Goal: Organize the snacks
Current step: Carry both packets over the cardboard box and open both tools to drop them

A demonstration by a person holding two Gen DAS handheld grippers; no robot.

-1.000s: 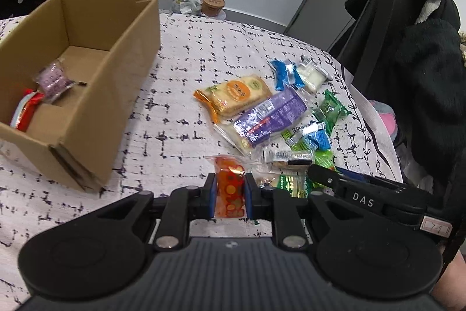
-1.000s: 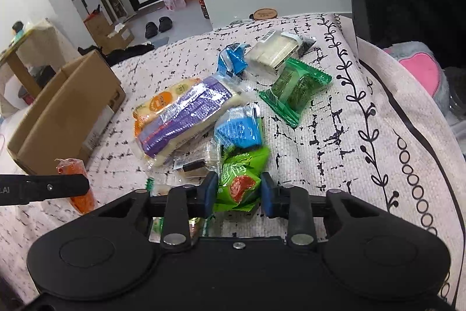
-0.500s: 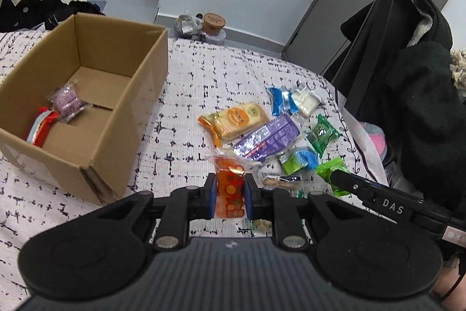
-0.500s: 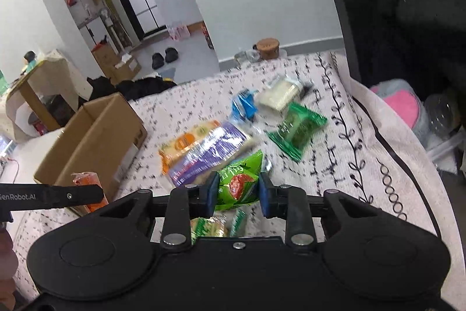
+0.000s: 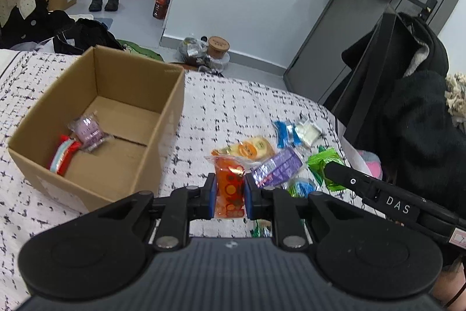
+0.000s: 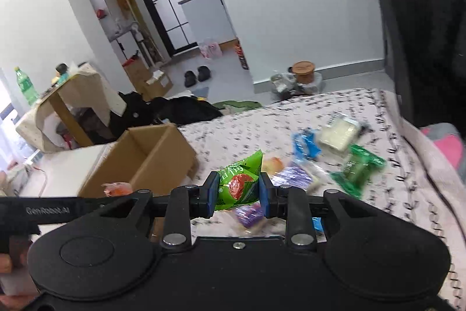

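Above patterned bedspread [image 5: 238,107], we have lifted both grippers: left gripper [image 5: 230,196] clamps orange snack packet [image 5: 230,188], right gripper [image 6: 237,191] clamps green snack packet [image 6: 238,182]. Cardboard box [image 5: 163,121] to left likely next.

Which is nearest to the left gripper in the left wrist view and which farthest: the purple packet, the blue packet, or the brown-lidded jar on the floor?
From the left gripper:
1. Purple packet, just right of the fingers.
2. Blue packet, farther right on the bed.
3. Brown-lidded jar, on the floor beyond the bed.
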